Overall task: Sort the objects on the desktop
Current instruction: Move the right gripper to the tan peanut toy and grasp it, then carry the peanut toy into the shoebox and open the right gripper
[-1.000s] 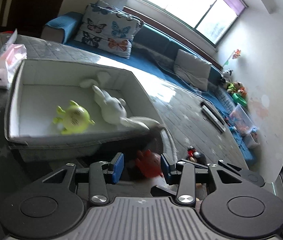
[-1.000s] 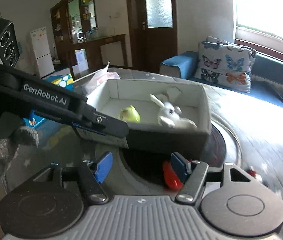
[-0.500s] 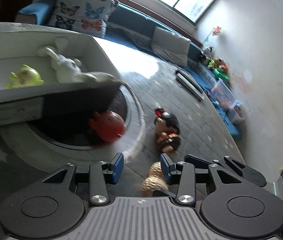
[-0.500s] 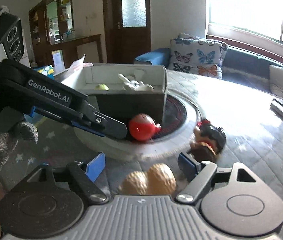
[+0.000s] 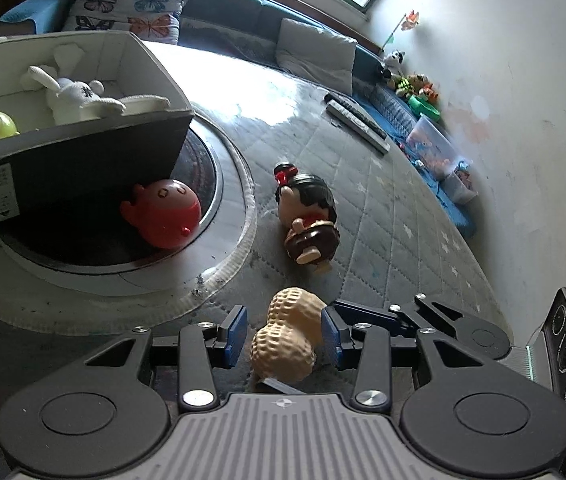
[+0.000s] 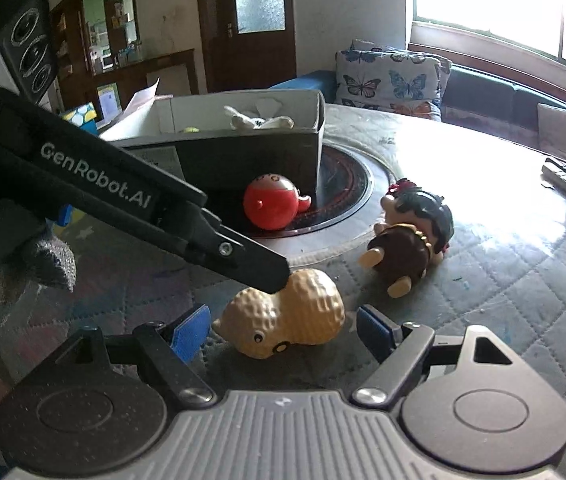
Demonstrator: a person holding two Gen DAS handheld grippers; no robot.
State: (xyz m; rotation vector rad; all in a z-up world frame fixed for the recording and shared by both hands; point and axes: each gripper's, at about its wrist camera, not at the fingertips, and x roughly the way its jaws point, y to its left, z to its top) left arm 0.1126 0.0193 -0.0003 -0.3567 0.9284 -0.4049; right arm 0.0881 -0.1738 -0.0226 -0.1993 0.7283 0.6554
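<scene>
Both tools spread around one peanut [image 5: 289, 338] on the table [image 5: 383, 216]: left tool [image 5: 283, 334] straddling it, right tool [image 6: 283, 330] likewise, pads not pressing. Probably lined up for a lift into the box [image 5: 83, 148], where sorted toys lie. Doll [image 5: 309, 216] and red toy [image 5: 167, 212] unsorted, nearby.

Living room — sofa [image 5: 243, 20], cushions [image 6: 391, 76].
</scene>
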